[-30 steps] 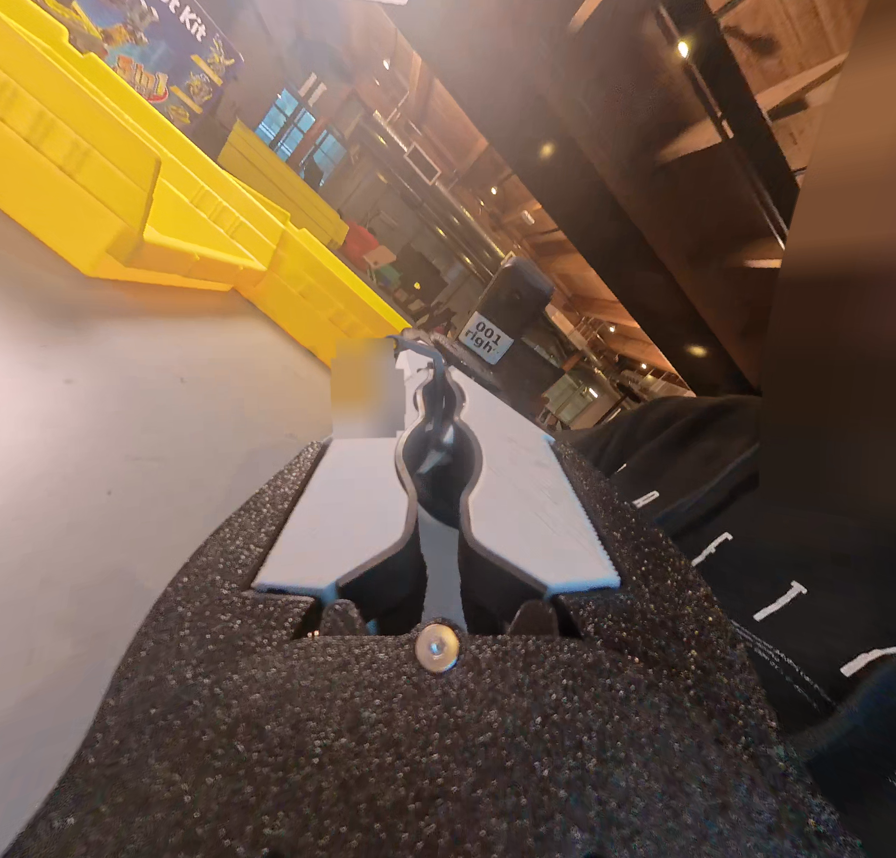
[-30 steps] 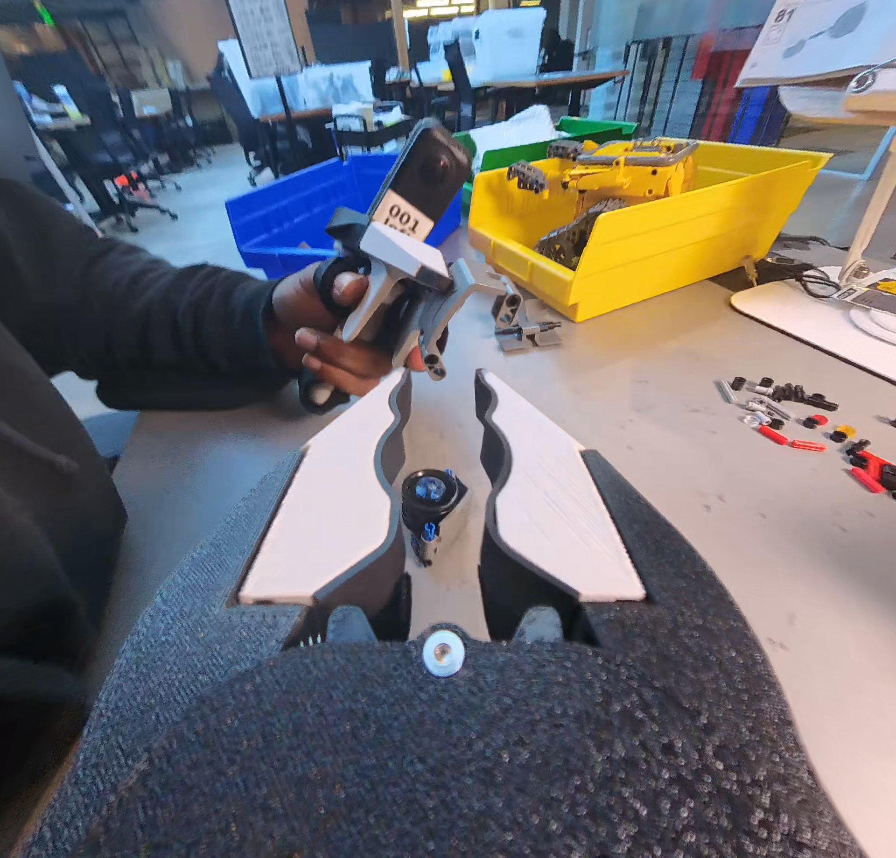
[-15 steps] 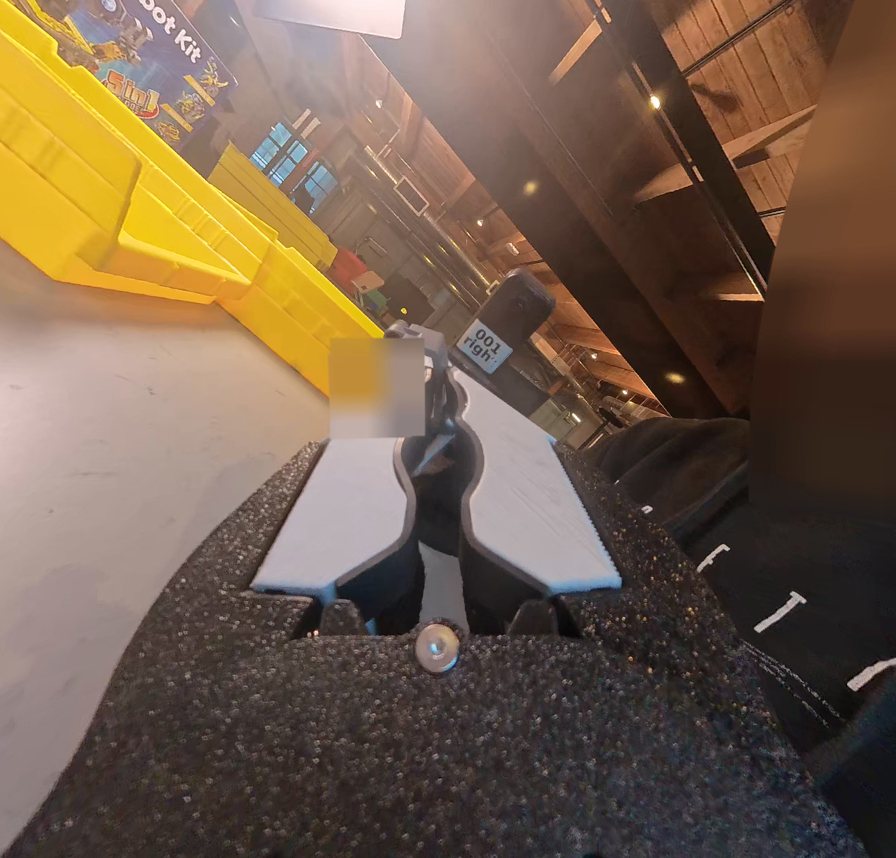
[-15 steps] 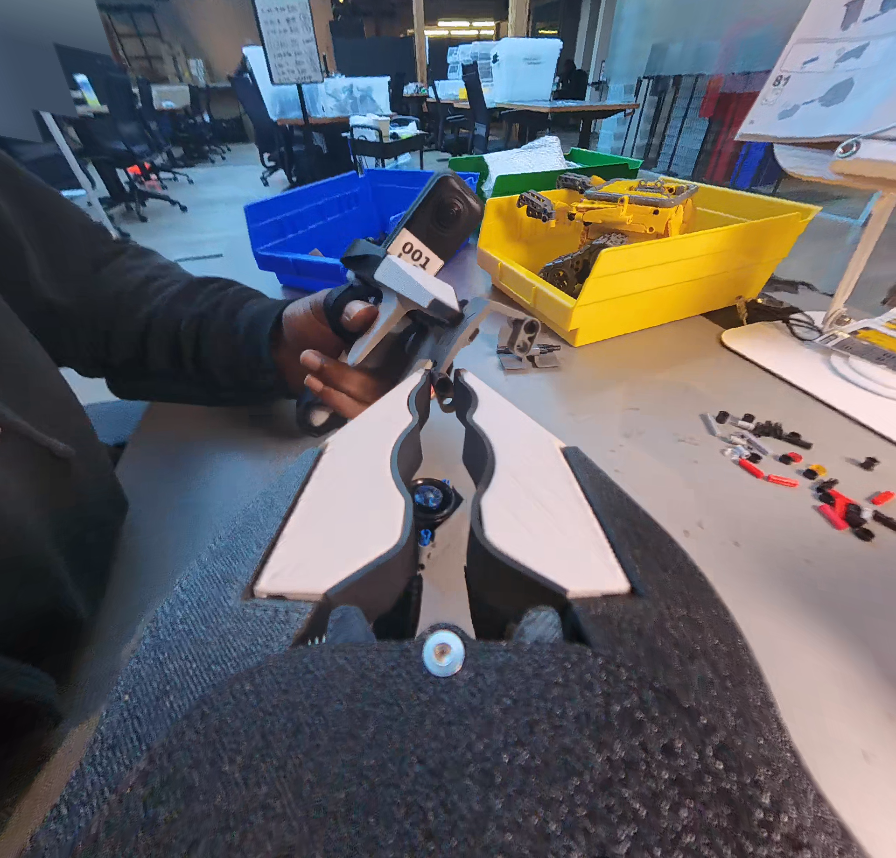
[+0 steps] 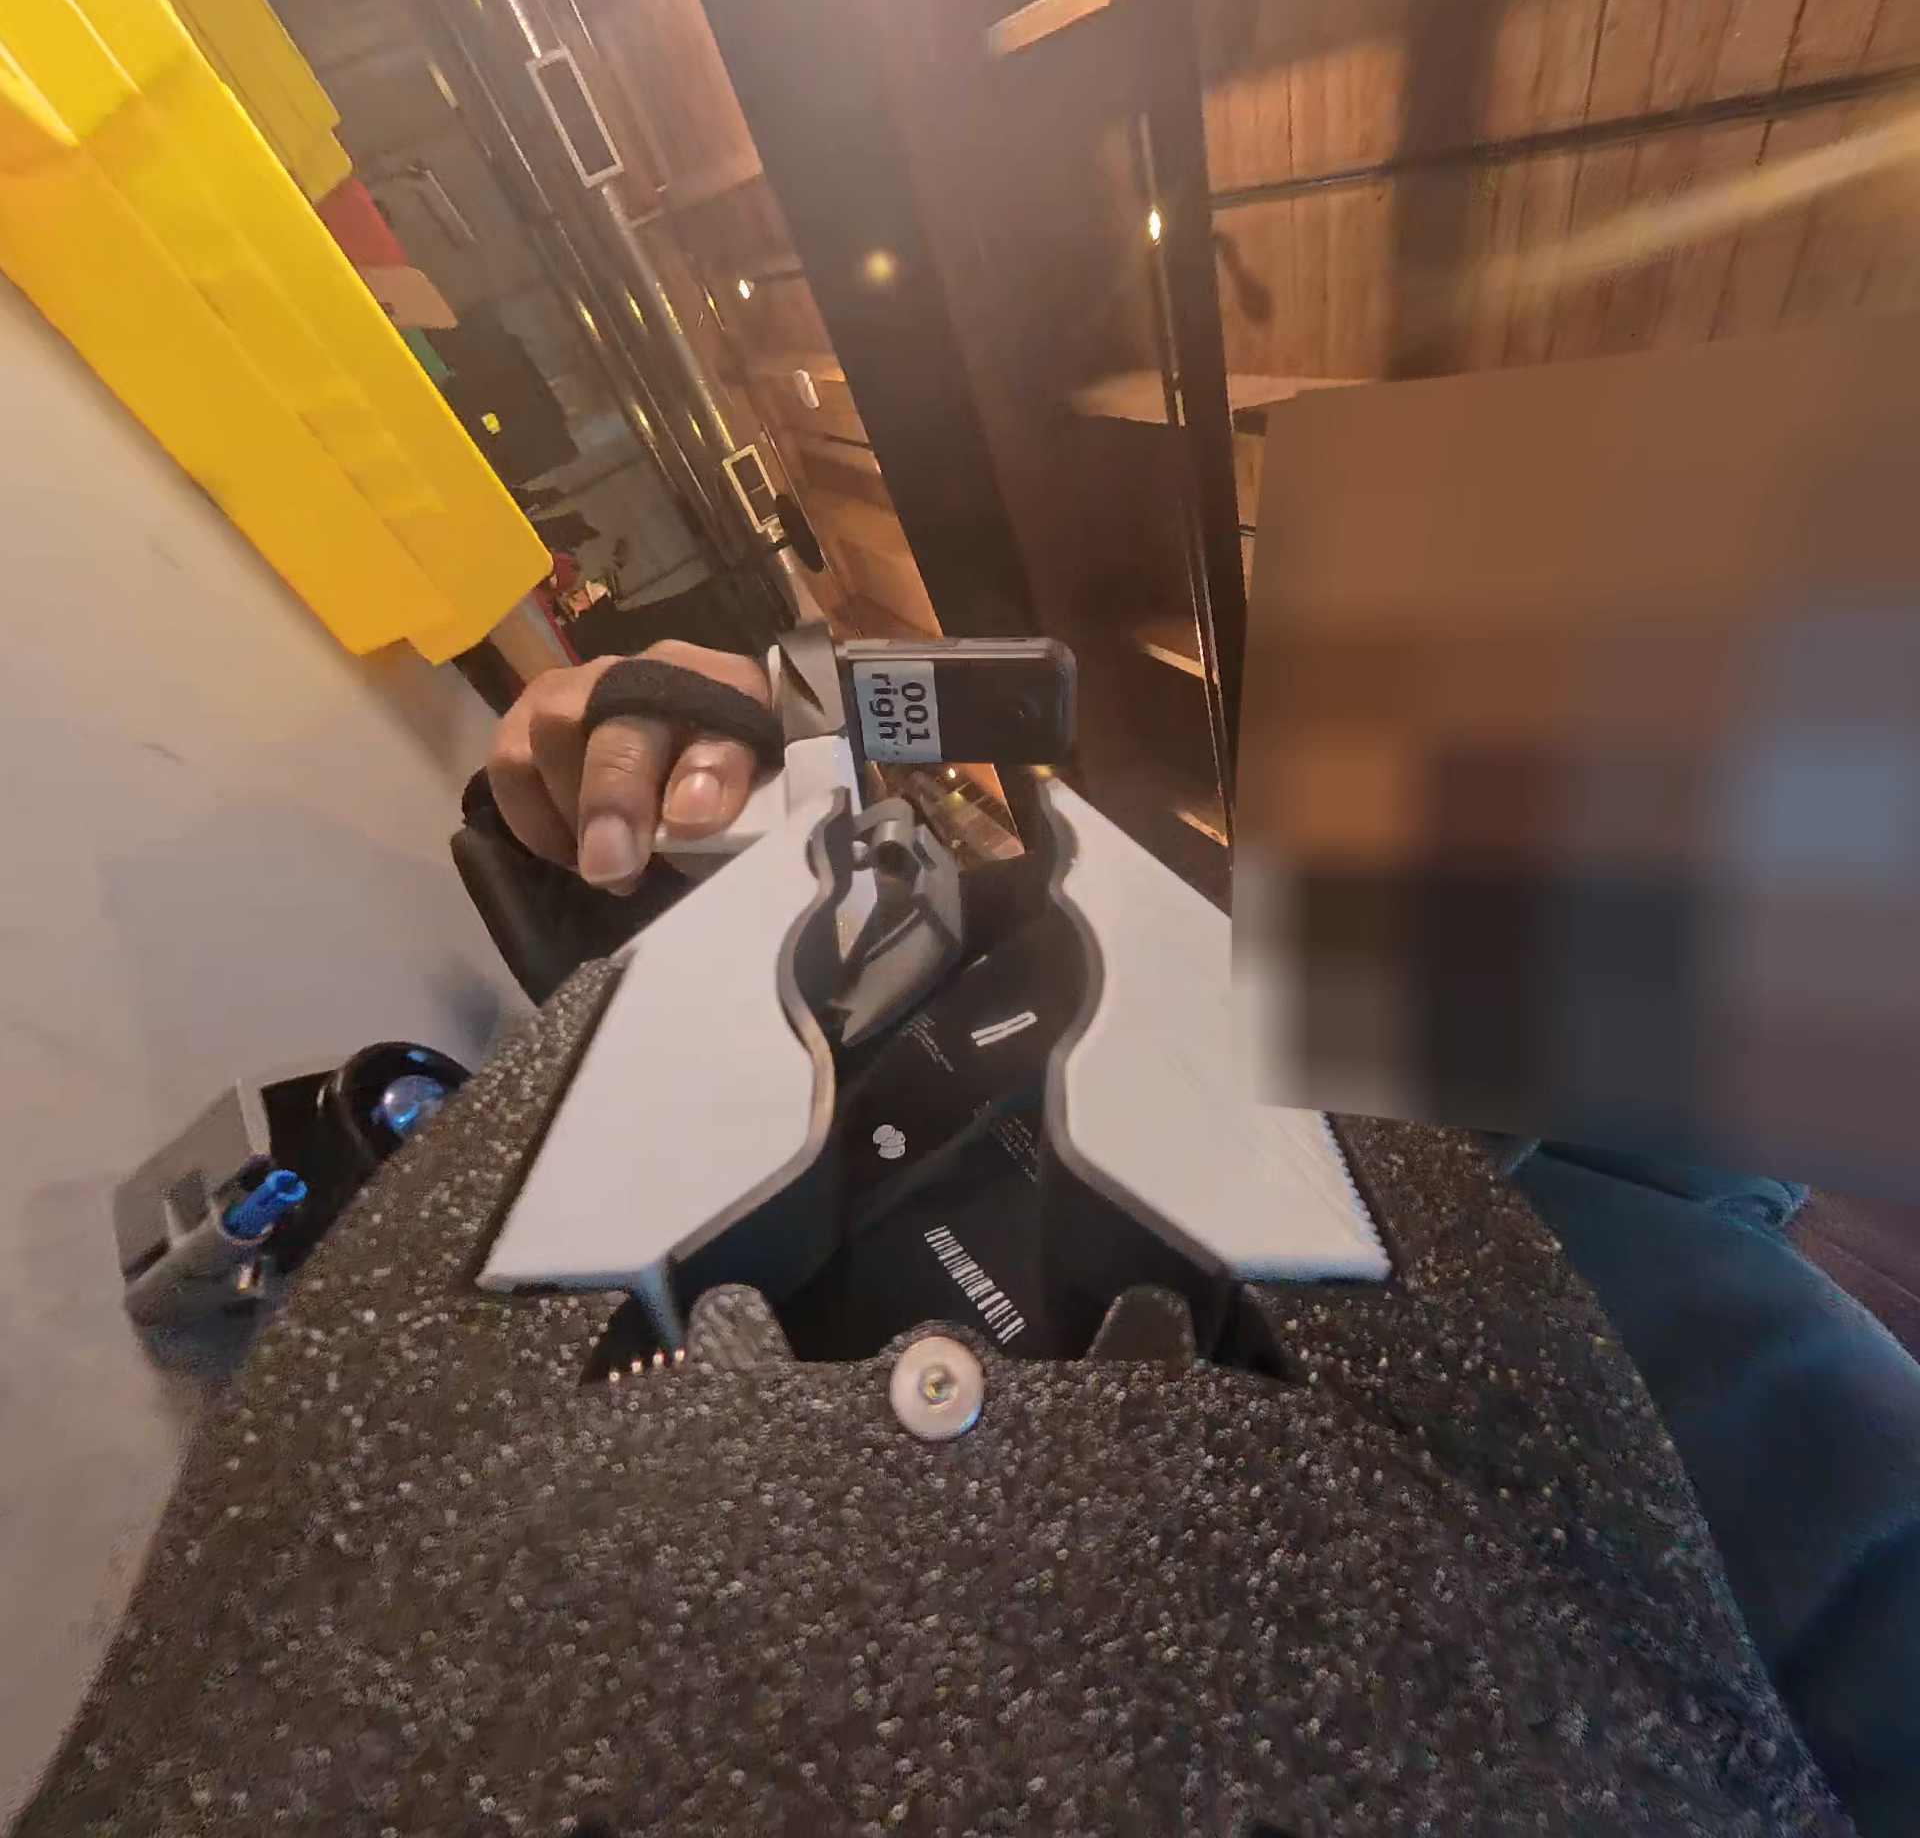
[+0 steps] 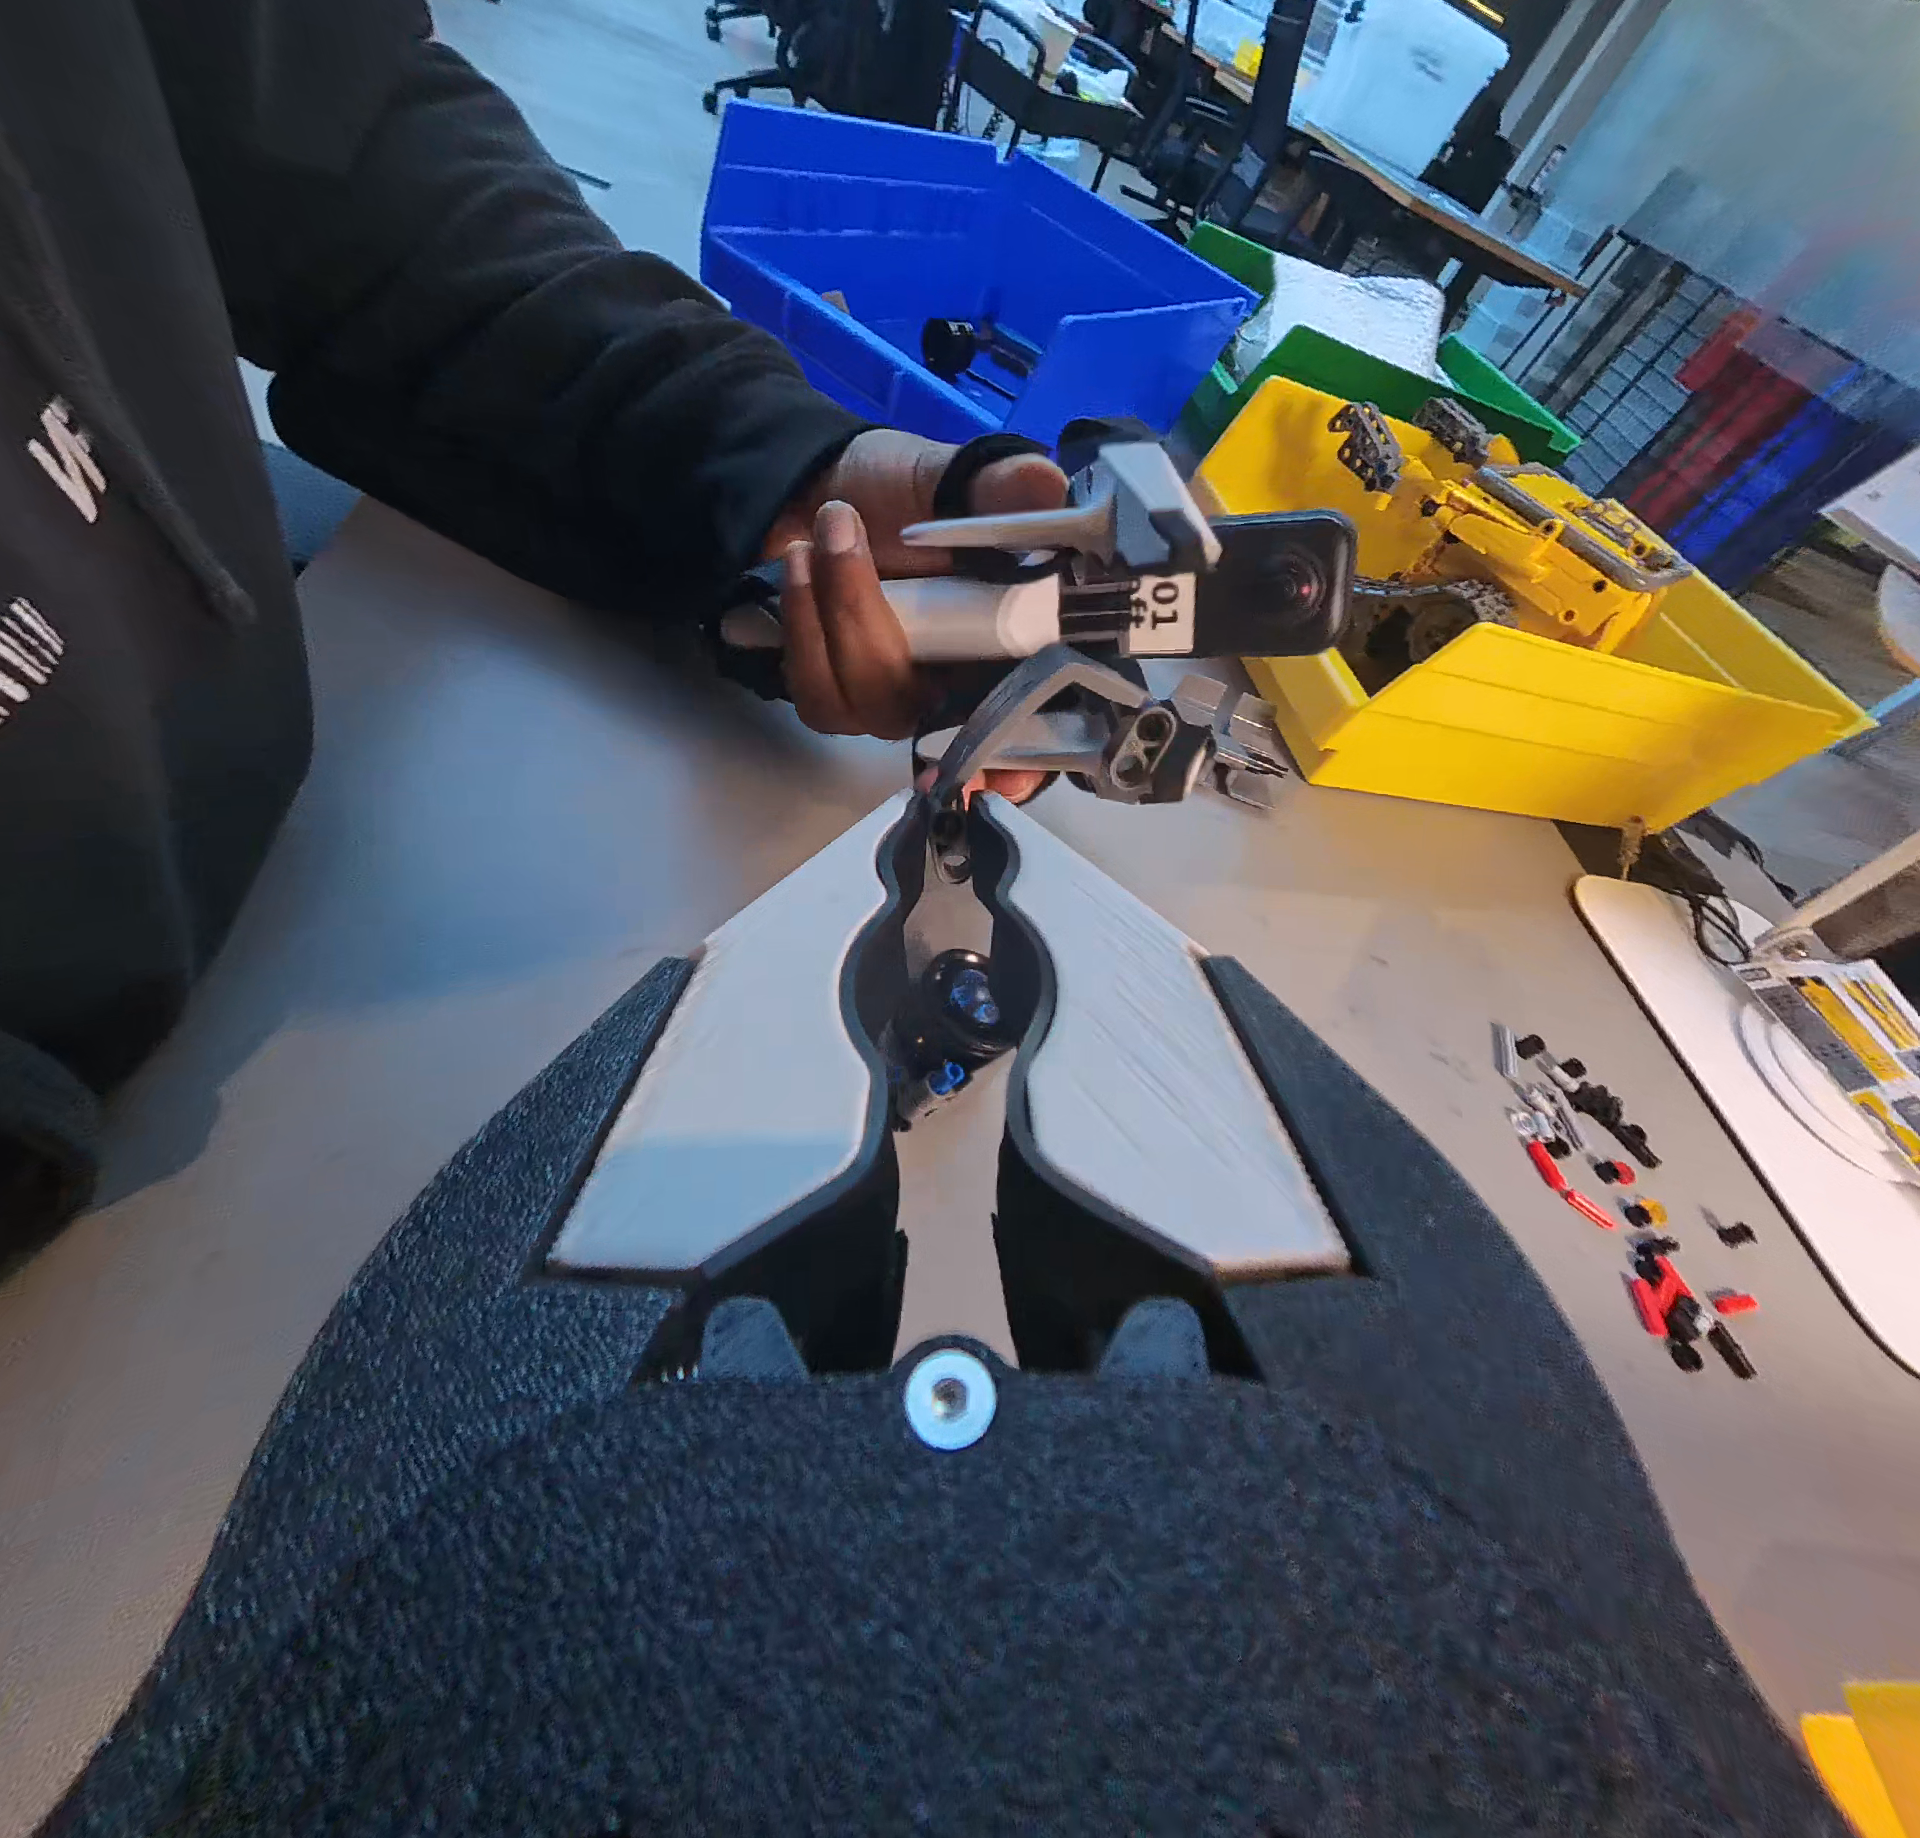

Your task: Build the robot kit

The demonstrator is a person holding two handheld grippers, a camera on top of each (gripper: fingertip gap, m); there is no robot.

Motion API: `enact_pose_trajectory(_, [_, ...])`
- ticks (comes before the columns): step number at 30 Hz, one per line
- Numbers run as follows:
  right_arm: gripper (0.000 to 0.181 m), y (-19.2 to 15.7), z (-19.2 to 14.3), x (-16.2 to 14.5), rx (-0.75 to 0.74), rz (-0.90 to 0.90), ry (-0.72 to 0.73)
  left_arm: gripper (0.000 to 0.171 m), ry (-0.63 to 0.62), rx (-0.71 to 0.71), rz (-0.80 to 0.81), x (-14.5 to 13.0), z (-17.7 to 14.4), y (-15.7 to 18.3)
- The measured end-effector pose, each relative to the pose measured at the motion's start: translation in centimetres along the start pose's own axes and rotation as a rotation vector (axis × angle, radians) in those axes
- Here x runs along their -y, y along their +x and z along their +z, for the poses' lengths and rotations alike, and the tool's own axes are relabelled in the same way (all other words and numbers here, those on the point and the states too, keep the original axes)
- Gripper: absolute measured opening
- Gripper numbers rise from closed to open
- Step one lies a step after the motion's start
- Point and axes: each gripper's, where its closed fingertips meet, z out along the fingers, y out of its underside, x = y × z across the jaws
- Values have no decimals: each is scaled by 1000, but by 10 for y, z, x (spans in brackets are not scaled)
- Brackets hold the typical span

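My right gripper (image 6: 945, 814) is shut on the end of a dark grey angled toy beam (image 6: 1023, 692) and holds it above the table. My left gripper (image 5: 940, 801) is open. The beam (image 5: 894, 905) lies in the wide gap between its fingers, and I see no contact with them. In the right wrist view the left gripper (image 6: 1039, 593) is rolled on its side in a hand (image 6: 852, 583), just beyond the beam. A small black and grey part with a blue pin (image 6: 956, 1009) lies on the table (image 6: 499, 853) under the right gripper. It also shows in the left wrist view (image 5: 291, 1154).
A yellow bin (image 6: 1558, 739) holds a yellow toy model. A blue bin (image 6: 935, 261) and a green bin (image 6: 1351, 365) stand behind. Small red and black loose parts (image 6: 1621, 1186) lie at the right near a white stand base (image 6: 1683, 1019). A small grey assembly (image 6: 1242, 739) lies by the yellow bin. Spacing between my two grippers at the tips: around 5 centimetres.
The right gripper has moved up to the beam and shut on its end. The left gripper has opened and rolled onto its side.
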Motion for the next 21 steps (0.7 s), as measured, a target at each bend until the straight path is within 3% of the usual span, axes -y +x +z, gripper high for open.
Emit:
enact_pose_trajectory(4, [8, -4, 0, 0, 9, -24, -7, 26, -18, 45, -10, -3, -1, -6])
enact_pose_trajectory(8, [7, -9, -2, 5, 29, -54, 14, 29, 8, 76, -58, -1, -9, -14])
enact_pose_trajectory(13, [7, -13, -3, 1, 29, -119, -12, 27, -99, 27, -79, -21, 2, -5])
enact_pose_trajectory(18, [8, -17, -3, 0, 45, -138, -18, 17, -98, 27, -32, -21, 3, -2])
enact_pose_trajectory(21, [7, -21, -2, -5, 65, -138, -38, 0, -58, -3, 15, -12, 0, 7])
